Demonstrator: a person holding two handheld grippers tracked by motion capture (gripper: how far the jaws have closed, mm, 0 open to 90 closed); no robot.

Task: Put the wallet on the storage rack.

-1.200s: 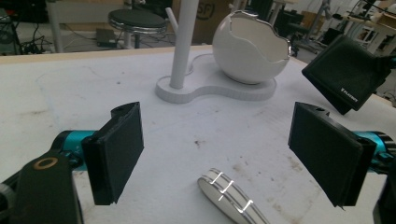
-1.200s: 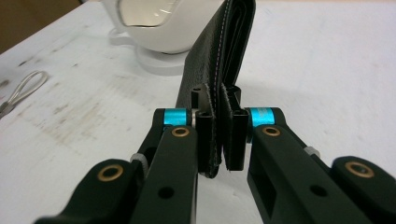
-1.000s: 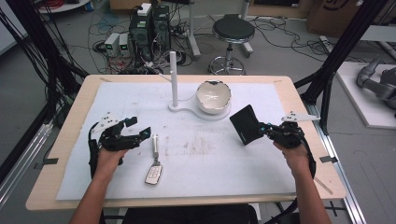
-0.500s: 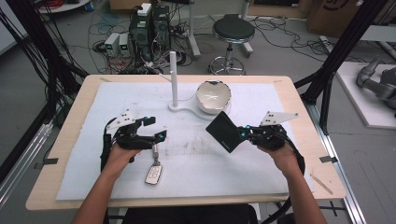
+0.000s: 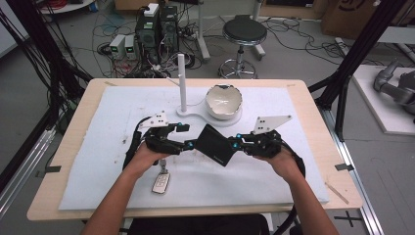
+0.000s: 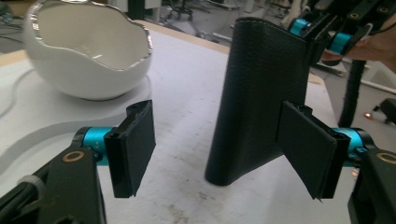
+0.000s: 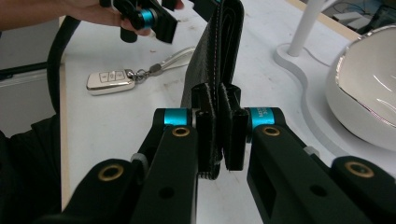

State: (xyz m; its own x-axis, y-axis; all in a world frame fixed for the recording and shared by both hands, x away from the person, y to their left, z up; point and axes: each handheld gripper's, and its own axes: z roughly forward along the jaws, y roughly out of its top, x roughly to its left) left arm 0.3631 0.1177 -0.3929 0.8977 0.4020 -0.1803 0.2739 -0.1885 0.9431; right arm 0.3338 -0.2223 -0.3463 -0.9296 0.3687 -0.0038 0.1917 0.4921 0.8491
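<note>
Above the middle of the counter (image 5: 303, 98), a black wallet (image 5: 215, 144) stands on edge, long axis upright, fold toward the left hand-held gripper (image 5: 188, 145). The right hand-held gripper (image 5: 234, 145) clamps it; the left's jaws have been closing, not yet touching. No readable writing.

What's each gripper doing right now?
Left gripper: open, jaws have just been closing around the wallet, pads not pressing.
Right gripper: shut on the wallet.
</note>
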